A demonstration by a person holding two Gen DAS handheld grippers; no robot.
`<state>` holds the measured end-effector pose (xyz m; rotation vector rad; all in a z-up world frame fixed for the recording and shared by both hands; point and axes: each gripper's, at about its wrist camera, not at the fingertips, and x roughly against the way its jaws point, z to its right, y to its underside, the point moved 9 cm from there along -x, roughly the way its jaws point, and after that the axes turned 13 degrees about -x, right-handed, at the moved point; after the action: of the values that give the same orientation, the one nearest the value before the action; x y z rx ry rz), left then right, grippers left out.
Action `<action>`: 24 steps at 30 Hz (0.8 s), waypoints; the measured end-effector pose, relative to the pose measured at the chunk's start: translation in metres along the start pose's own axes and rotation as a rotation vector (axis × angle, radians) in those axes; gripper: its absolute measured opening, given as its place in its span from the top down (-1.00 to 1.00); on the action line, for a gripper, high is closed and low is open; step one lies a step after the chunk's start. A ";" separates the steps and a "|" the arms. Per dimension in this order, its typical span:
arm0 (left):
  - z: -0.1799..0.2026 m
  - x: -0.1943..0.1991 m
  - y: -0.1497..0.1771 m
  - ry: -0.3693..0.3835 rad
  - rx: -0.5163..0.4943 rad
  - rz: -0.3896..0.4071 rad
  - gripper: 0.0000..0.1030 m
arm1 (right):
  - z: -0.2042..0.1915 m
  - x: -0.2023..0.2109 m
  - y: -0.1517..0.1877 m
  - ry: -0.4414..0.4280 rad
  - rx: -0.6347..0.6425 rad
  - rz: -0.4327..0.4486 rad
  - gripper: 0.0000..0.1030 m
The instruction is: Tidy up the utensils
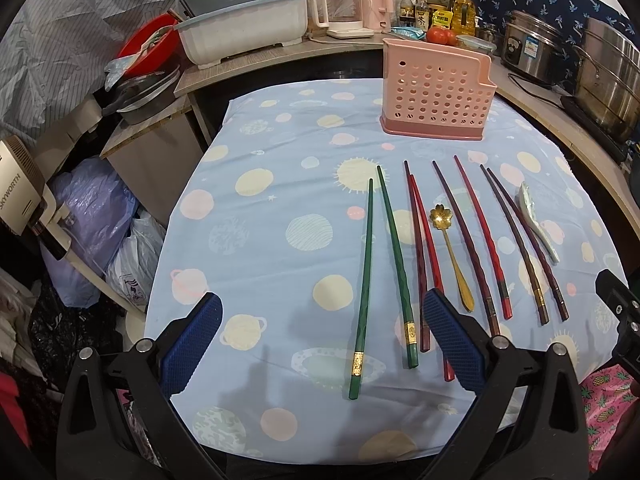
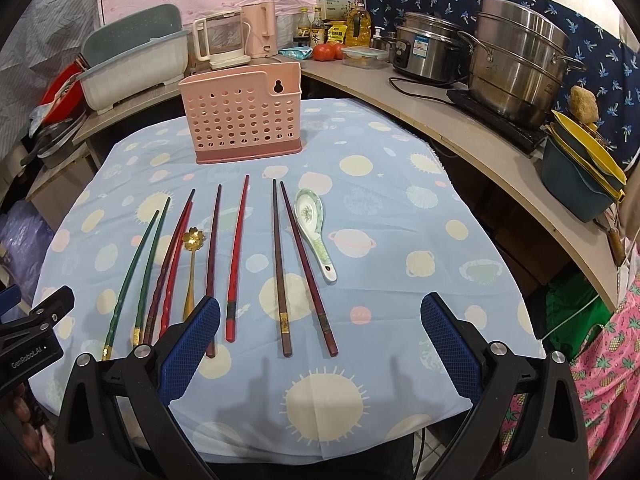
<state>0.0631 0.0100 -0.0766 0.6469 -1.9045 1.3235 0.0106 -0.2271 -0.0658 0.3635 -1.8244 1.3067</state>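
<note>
A pink perforated utensil holder (image 1: 434, 92) (image 2: 244, 120) stands upright at the far side of the table. In a row in front of it lie a green chopstick pair (image 1: 394, 268) (image 2: 144, 268), several red and dark chopsticks (image 1: 476, 236) (image 2: 236, 256), a gold flower spoon (image 1: 452, 252) (image 2: 192, 256) and a white ceramic spoon (image 1: 538, 220) (image 2: 314, 232). My left gripper (image 1: 322, 342) hovers open above the near ends of the green pair. My right gripper (image 2: 320, 344) is open above the near ends of a dark brown pair (image 2: 300, 272). Neither holds anything.
The table wears a blue planet-print cloth (image 1: 260, 208) (image 2: 400, 216). Behind it a counter carries a dish rack (image 1: 240, 20), kettles (image 2: 256, 32), bottles, tomatoes (image 2: 324, 52) and steel pots (image 2: 516, 64). Bags and clutter (image 1: 96, 224) sit left of the table; yellow dishes (image 2: 584, 160) right.
</note>
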 end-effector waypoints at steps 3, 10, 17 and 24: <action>0.000 0.000 0.000 -0.001 0.000 0.002 -0.87 | 0.000 0.000 0.000 0.000 0.000 0.001 -0.87; 0.000 0.000 0.000 0.000 0.000 0.002 -0.87 | 0.000 0.000 0.000 0.000 0.000 0.001 -0.87; 0.000 -0.002 0.002 -0.002 0.002 -0.001 -0.87 | -0.001 0.000 -0.001 0.002 0.004 0.003 -0.87; 0.000 -0.004 0.004 -0.001 0.003 -0.004 -0.87 | -0.001 0.000 0.000 0.002 0.004 0.003 -0.87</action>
<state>0.0625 0.0118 -0.0817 0.6526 -1.9019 1.3244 0.0108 -0.2258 -0.0657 0.3621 -1.8217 1.3124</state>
